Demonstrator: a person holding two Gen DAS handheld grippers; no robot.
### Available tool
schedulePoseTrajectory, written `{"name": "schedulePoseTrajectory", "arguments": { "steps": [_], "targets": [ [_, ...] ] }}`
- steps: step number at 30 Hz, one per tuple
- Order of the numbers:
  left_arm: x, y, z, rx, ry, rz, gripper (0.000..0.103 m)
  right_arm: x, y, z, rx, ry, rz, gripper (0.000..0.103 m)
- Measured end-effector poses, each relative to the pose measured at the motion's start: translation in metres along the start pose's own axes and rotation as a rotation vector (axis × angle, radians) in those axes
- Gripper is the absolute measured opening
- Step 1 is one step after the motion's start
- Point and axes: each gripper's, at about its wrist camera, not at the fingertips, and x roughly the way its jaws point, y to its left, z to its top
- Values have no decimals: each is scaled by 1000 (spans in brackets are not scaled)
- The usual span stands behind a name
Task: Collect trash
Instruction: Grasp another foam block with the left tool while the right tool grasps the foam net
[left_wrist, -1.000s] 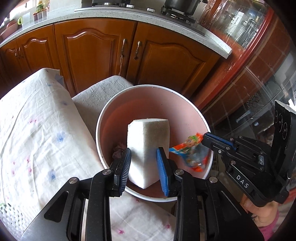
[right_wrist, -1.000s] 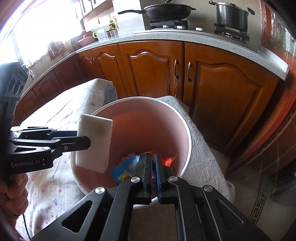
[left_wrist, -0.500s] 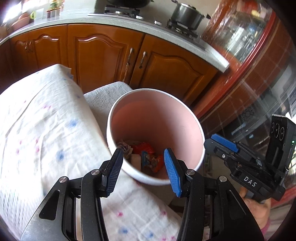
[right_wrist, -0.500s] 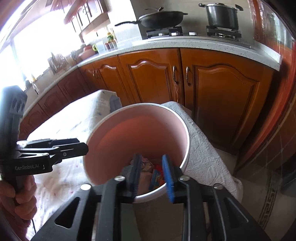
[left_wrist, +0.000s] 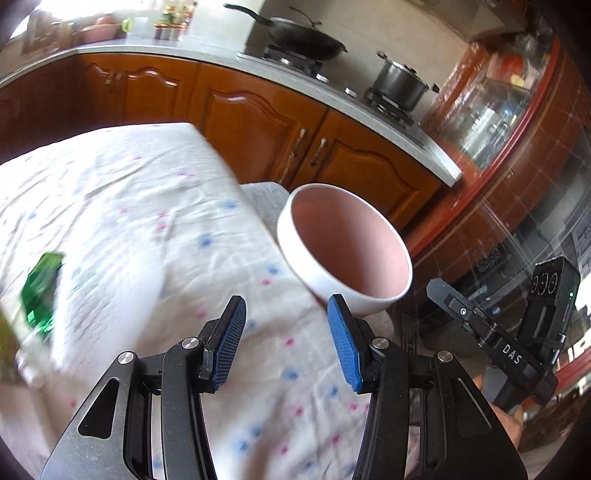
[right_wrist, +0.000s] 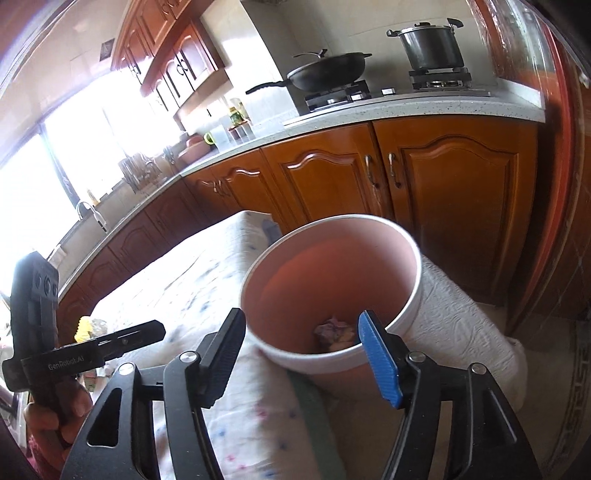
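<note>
A: Where is the bin from each tool?

B: From the left tool (left_wrist: 286, 341), jaws apart and empty over the patterned cloth (left_wrist: 147, 229), the white bin (left_wrist: 314, 275) sits at one o'clock. The right tool (right_wrist: 303, 354) is opening, nothing between its jaws, with the bin dead ahead at twelve.

A: And the trash?

B: Crumpled scraps (right_wrist: 334, 332) lie at the bin's pink bottom (a blurred green wrapper (left_wrist: 40, 291) lies at nine o'clock).
</note>
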Motion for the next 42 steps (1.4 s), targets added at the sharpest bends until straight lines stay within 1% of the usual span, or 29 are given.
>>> {"name": "schedulePoseTrajectory", "arguments": {
  "steps": [2,6,17,21,23,27,32,36,42],
  "targets": [
    [-12,7,-8,-8,-25,15,46,-1,8,-8,0,-5,21,70],
    [-26,20,-21,-24,-36,23,46,0,21,-19,7,2,49,70],
    [-58,58,-53,-93,-61,51,46,11,61,-47,-26,59,116,70],
    [-72,75,-60,-120,-82,72,46,16,76,-56,-37,81,142,70],
    [-78,82,-65,-135,-96,91,46,19,85,-58,-47,88,154,70],
    [-89,100,-71,-176,-110,96,46,22,100,-62,-67,100,175,70],
    [-105,115,-77,-193,-133,107,46,27,119,-65,-92,112,200,71],
    [-119,126,-81,-194,-145,124,46,31,133,-66,-108,118,216,74],
    [-128,148,-92,-209,-113,159,46,40,153,-65,-118,129,246,78]
  ]
}}
